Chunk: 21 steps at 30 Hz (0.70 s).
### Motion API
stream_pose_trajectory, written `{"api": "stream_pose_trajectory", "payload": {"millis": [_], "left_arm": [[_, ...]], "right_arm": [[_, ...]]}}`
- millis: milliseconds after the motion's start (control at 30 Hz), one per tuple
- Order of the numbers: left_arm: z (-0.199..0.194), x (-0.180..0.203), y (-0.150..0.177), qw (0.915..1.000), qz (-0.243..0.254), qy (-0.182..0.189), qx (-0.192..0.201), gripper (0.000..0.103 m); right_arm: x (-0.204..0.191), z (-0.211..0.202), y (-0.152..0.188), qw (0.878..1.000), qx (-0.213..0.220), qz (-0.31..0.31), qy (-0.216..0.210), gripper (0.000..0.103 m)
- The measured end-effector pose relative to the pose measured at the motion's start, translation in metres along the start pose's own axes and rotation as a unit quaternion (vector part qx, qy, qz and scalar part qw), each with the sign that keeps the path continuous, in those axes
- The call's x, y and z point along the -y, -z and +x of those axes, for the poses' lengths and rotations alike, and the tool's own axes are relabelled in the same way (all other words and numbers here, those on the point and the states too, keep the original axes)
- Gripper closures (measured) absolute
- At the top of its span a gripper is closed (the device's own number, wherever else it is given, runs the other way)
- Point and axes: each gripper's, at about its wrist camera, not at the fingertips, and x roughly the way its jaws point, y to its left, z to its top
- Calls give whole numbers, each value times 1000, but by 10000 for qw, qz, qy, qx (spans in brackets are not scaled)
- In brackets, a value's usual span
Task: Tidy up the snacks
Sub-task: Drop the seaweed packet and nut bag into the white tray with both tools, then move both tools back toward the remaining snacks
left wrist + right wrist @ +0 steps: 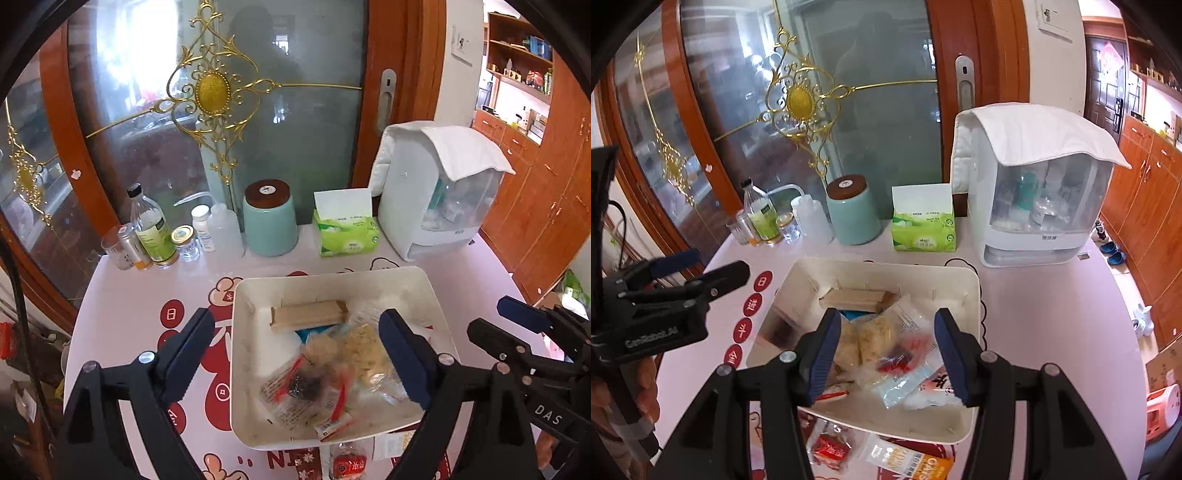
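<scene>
While both claws, left claw (pixel 297 354) and right claw (pixel 886 354), gape empty, their fingers hide part of the tray's (pixel 243 295) blurred snacks.

The white square plastic tray (pixel 243 332) sits in the middle of the frame, open on top, so a gripper can come straight down into it. Behind it, a row blocks the way: glass bottles and jars (pixel 155 232), a round mint-green jar (pixel 271 225), a green tissue pack (pixel 345 236) and a big white box with a cloth cover (pixel 436 192). Bare pink table (pixel 122 306) lies left of the tray.
</scene>
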Motion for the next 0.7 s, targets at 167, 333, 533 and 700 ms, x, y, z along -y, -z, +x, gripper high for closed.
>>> {"api": "stream_pose_trajectory", "payload": {"millis": [167,333,533,700], "left_arm": [[-2,-5,3,9999,-127,19,-94,13],[-12,-7,7,9999,-99,-44,-60,13],[-28,-8,11,9999,-80,-93,7,13],[-44,-7,16,9999,-76,-133,69,13]], "right_arm": [[1,-1,2,9999,6,87,-49,44],[-2,-4,6,9999,-46,57,-99,44],[-6,-16,11,9998,-12,41,-193,44],[-10,-30,16,9998,30,-9,-194,44]]}}
